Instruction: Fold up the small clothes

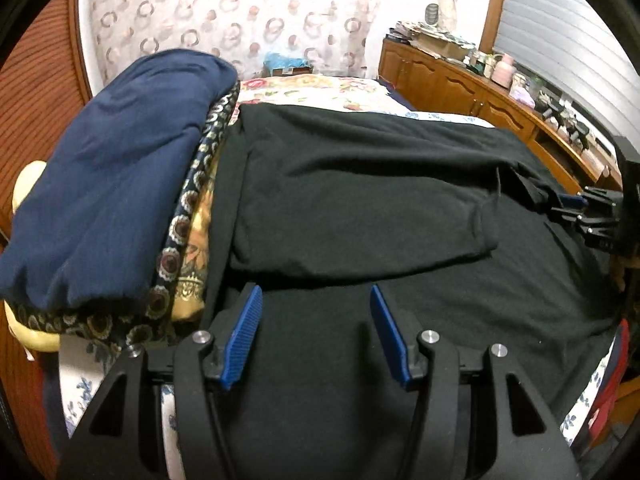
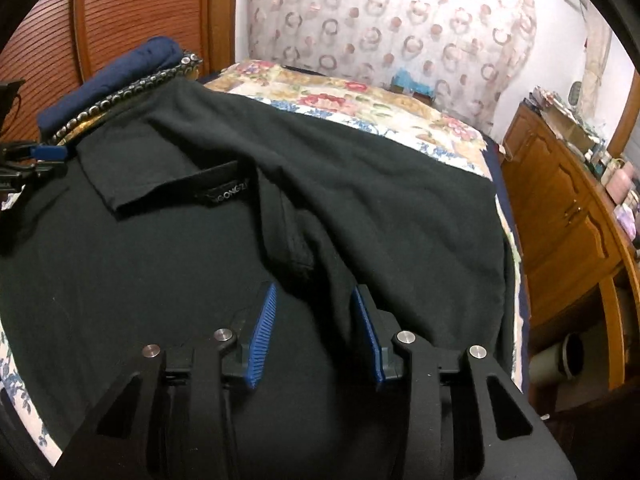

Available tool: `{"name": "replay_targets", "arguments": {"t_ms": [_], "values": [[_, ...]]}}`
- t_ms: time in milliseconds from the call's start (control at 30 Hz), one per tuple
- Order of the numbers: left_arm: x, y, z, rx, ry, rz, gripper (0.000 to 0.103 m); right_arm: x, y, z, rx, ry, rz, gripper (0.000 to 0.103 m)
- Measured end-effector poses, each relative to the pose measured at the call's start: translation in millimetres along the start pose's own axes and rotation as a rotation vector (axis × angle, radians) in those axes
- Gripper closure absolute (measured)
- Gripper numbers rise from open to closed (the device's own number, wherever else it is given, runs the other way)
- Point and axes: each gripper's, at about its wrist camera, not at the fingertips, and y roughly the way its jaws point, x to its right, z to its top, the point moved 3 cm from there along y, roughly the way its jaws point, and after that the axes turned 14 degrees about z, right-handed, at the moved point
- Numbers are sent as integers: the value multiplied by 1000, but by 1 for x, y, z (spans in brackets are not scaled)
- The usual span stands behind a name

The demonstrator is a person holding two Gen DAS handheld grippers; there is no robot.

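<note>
From my left wrist camera, a folded navy garment (image 1: 116, 168) lies on a patterned dark cloth (image 1: 188, 216) just left of the black polo shirt (image 1: 360, 200), which is spread across the flower-print bedspread (image 1: 320, 92). A wooden dresser (image 1: 480, 92) cluttered with small items stands beyond the shirt's right edge, and a ring-print curtain (image 1: 240, 12) hangs behind the bed. My left gripper (image 1: 316, 292) hovers over the near part of the shirt, its blue pads spread wide with nothing between them but the cloth below. A folded-over flap of the shirt lies just ahead of the pads. At the shirt's right edge I see my right gripper (image 1: 576, 204) close against the fabric, though I cannot tell from here how its fingers stand. From my right wrist camera, the shirt's collar (image 2: 168, 184) and a neck label show, which the left view does not give, and a sleeve is folded across the body. My right gripper (image 2: 316, 292) is spread open over the shirt, holding nothing, with a ridge of fabric running just ahead of its pads. My left gripper (image 2: 48, 152) shows at the shirt's left edge beside the navy garment (image 2: 132, 64), with a slatted wooden door (image 2: 132, 12) behind it and the dresser (image 2: 568, 216) to the shirt's right.
</note>
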Motion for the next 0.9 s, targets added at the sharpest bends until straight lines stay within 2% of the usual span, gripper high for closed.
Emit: {"name": "replay_targets", "arguments": {"t_ms": [167,267,467,567,633,700,800,900], "values": [[3,11,-7,-31,10,22,48,-10,-2,10,35,-11,24,64],[6,11,-10,-12,30,42,48,-17,4,15,38,-27,39,64],[8,10,-13,1,35,54,47,-29,18,26,34,-75,26,65],[8,11,-12,0,34,53,46,-27,28,27,8,-91,-15,65],[9,11,-13,0,33,52,46,-22,35,25,-17,-88,-21,76],[10,11,-13,1,33,53,46,-21,36,21,-23,-97,-18,92],[9,11,-13,0,32,52,46,-21,25,17,2,-99,21,98],[9,11,-13,0,33,52,46,-26,-1,10,44,-113,67,99]]}}
